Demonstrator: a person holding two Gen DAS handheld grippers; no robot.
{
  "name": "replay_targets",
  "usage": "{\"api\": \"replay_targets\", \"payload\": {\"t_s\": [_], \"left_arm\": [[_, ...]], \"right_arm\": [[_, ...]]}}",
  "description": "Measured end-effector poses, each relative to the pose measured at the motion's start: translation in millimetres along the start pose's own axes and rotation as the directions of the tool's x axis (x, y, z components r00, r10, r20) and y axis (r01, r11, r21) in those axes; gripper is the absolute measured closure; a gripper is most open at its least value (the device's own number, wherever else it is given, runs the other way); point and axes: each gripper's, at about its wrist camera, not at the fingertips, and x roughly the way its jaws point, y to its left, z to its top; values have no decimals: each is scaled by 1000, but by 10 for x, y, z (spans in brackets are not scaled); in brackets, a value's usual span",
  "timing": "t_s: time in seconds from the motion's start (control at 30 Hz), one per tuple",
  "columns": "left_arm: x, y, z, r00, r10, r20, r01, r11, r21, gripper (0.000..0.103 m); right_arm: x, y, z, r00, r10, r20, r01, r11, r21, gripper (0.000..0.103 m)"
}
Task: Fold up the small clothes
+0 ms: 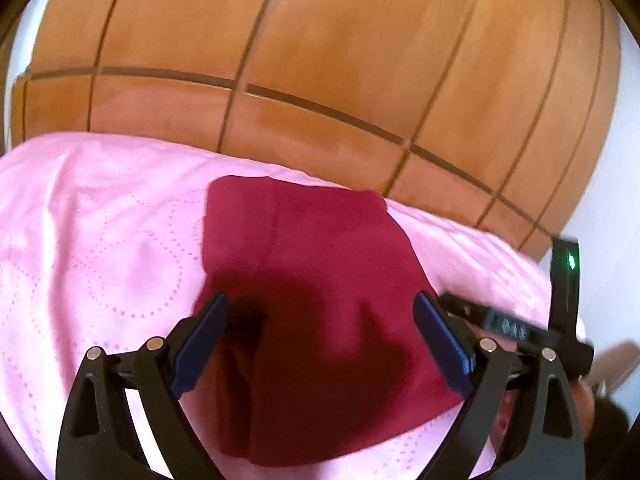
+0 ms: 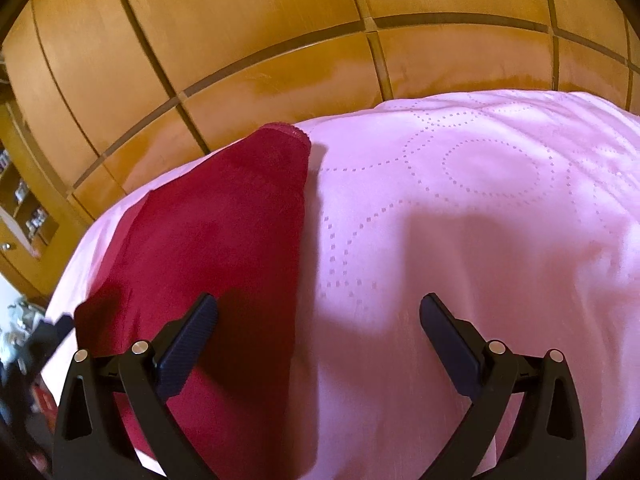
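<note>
A small dark red garment (image 1: 316, 280) lies folded on a pink quilted bedspread (image 1: 100, 240). My left gripper (image 1: 322, 308) is open and empty, hovering just above the garment's middle, its fingers spread to either side. In the right wrist view the same garment (image 2: 212, 248) lies to the left on the bedspread (image 2: 480, 220). My right gripper (image 2: 318, 308) is open and empty above the garment's right edge, its left finger (image 2: 188, 344) over the red cloth. The right gripper's body (image 1: 520, 328) shows at the right edge of the left wrist view.
A tall wooden panelled wardrobe (image 1: 320, 60) stands close behind the bed's far edge. It also shows in the right wrist view (image 2: 280, 40). Shelves with small items (image 2: 24, 200) are at the far left. A white wall (image 1: 616, 200) is at right.
</note>
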Motion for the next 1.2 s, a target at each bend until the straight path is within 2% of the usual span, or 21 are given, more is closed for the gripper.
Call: {"api": "replay_targets", "payload": {"t_s": [0.1,0.17,0.2,0.23,0.27,0.3,0.33,0.47,0.6,0.67,0.8,0.87,1.03,1.1,1.2], "left_arm": [[158,152,43,995,88,-49,-89,996,-25,11],[272,230,26,983,158,-93,-159,987,-11,15],[419,323,-9,965,215,-151,-216,976,5,17],[496,386,-43,957,223,-184,-226,974,3,17],[569,508,-114,958,181,-223,-194,980,-38,14],[573,626,-167,968,127,-218,-152,983,-104,13],[565,668,-179,972,105,-210,-134,983,-127,12],[521,620,-196,974,110,-200,-133,985,-107,12],[420,680,-196,983,12,-182,-49,978,-204,10],[401,672,-198,983,-35,-182,-9,973,-232,8],[477,646,-170,976,-82,-202,30,969,-243,8],[538,642,-158,971,-92,-222,37,970,-240,8],[635,553,-136,961,-76,-264,32,985,-167,9],[669,530,-114,961,-63,-271,24,989,-145,9],[725,508,-82,963,-40,-266,4,991,-133,9]], "right_arm": [[9,0,-54,1000,-8,9,8,1000,-27,4],[27,-23,-81,1000,-1,13,2,1000,-23,4],[38,-36,-97,1000,4,14,-4,1000,-18,4],[45,-44,-108,1000,9,17,-9,1000,-17,4],[54,-48,-118,1000,19,18,-19,1000,-18,4],[65,-55,-129,1000,26,18,-26,999,-19,4],[74,-68,-138,999,34,19,-33,999,-15,4],[100,-107,-142,998,66,7,-66,998,14,4],[48,-109,-143,996,85,15,-86,996,27,4],[18,-98,-149,992,127,19,-127,992,20,4],[60,-12,-145,978,207,-26,-208,978,0,14],[86,18,-140,970,238,-42,-238,971,4,17],[255,-16,-113,942,318,-107,-313,948,60,17],[308,-25,-91,929,349,-121,-342,937,76,17],[366,7,-43,921,362,-141,-357,932,62,17]]}}
